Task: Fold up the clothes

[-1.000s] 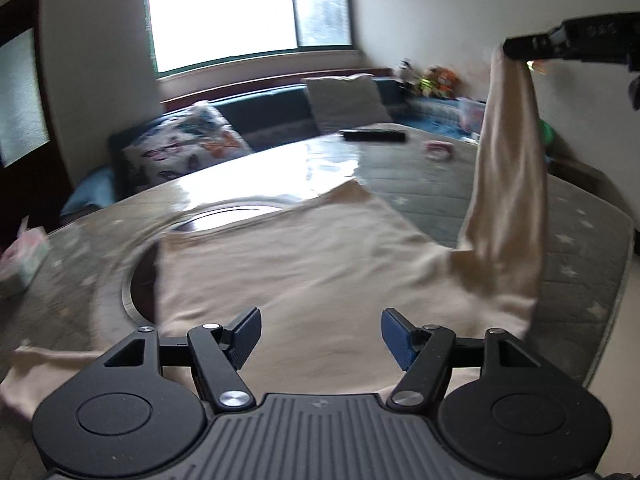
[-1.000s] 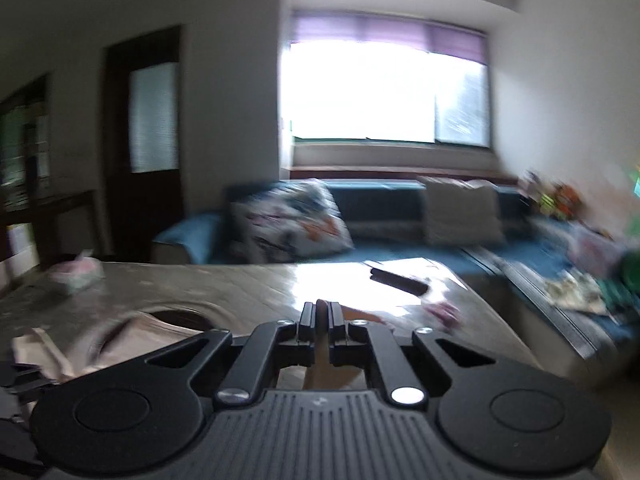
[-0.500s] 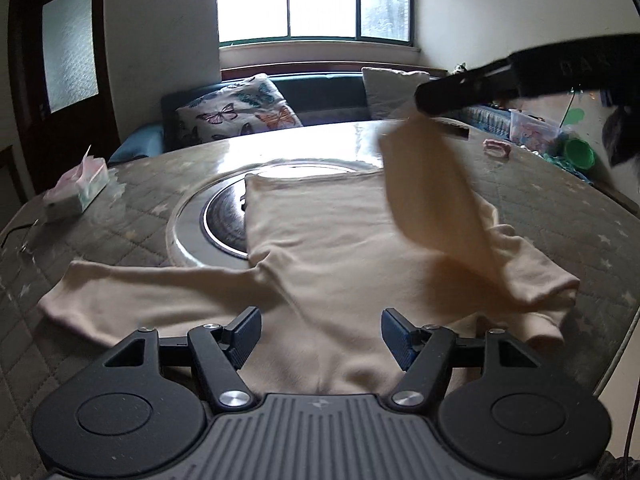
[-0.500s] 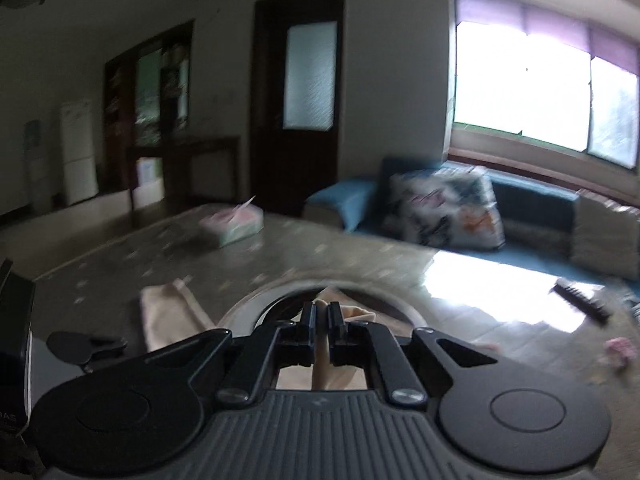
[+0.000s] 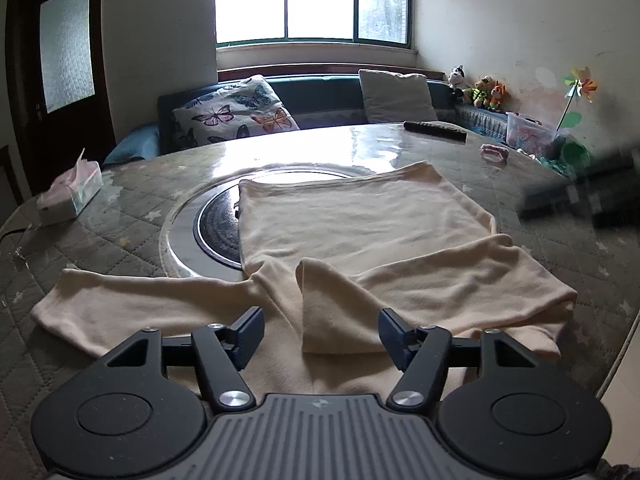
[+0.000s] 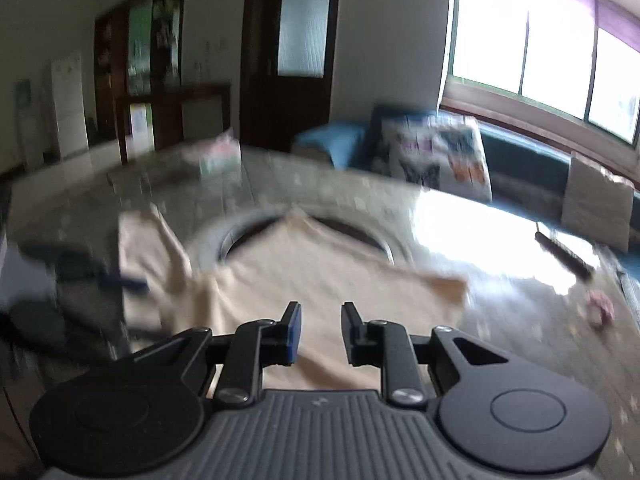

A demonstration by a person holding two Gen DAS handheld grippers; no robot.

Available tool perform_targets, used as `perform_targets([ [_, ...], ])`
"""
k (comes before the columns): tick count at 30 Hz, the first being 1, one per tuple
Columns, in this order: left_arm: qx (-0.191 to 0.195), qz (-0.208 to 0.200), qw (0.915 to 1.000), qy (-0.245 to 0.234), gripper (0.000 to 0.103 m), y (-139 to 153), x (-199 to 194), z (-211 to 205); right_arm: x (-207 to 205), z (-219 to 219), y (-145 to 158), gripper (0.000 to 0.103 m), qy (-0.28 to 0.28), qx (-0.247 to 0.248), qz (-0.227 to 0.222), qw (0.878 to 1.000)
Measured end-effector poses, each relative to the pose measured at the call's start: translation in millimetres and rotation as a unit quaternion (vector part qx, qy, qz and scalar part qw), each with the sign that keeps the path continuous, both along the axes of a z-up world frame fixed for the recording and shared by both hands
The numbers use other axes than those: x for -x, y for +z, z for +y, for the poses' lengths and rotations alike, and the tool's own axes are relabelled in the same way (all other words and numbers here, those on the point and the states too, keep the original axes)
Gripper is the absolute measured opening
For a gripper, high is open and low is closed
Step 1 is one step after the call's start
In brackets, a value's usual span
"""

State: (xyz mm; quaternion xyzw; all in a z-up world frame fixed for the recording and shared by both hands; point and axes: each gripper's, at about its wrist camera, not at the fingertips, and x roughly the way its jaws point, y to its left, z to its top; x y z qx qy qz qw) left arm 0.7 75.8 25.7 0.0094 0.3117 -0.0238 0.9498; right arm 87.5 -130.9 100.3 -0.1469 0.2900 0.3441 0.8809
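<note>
Left hand-held gripper (image 5: pixel 320 334): jaws wide apart, holding nothing, low over cream shirt (image 5: pixel 360 232) spread flat on surface (image 5: pixel 120 236) just ahead. Right hand-held gripper (image 6: pixel 319 334): jaws parted, nothing between, above same shirt (image 6: pixel 320 276); view blurred.

Shirt (image 5: pixel 360 216) lies on table (image 5: pixel 120 240), tissue box (image 5: pixel 70 194) to its left

- table (image 5: pixel 132 236), quilted cover under glass, round inset hob (image 5: pixel 218 226) at centre
- tissue box (image 5: pixel 72 194) at 10 o'clock on table
- remote (image 5: pixel 435 131) at 1 o'clock, far edge
- butterfly cushion (image 5: pixel 234 114) and grey cushion (image 5: pixel 396 96) on sofa (image 5: pixel 320 92), 12 o'clock
- plush toys (image 5: pixel 478 90), pinwheel (image 5: pixel 580 86) at 2 o'clock
</note>
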Motion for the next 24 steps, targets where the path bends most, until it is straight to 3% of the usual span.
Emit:
perform_targets([
  [2,0.008,0.007,0.9999,0.005,0.060,-2.7,-5.2,2.1,1.6,-10.9,-14.9,0.021,-0.003,0.017,0.020,1.000],
  [5,0.023,0.023,0.9994,0.008,0.044,-7.0,-10.4,5.8,2.2,-22.6,-39.6,0.021,-0.009,0.025,0.056,0.998],
  [9,0.029,0.033,0.9990,0.005,0.009,-8.2,-11.1,6.0,4.7,-30.8,-61.2,0.021,-0.015,0.025,0.080,0.996],
  [10,0.028,0.034,0.9990,0.008,0.006,-7.0,-10.0,6.2,5.5,-32.7,-62.9,0.021,-0.014,0.021,0.079,0.997],
  [17,0.028,0.032,0.9991,0.008,0.004,4.0,5.0,9.6,6.5,-33.4,-54.7,0.021,-0.002,0.034,0.072,0.997],
  [24,0.011,0.023,0.9995,0.017,0.009,9.8,4.1,9.0,-15.6,-23.6,-46.2,0.021,-0.017,0.003,0.052,0.999],
])
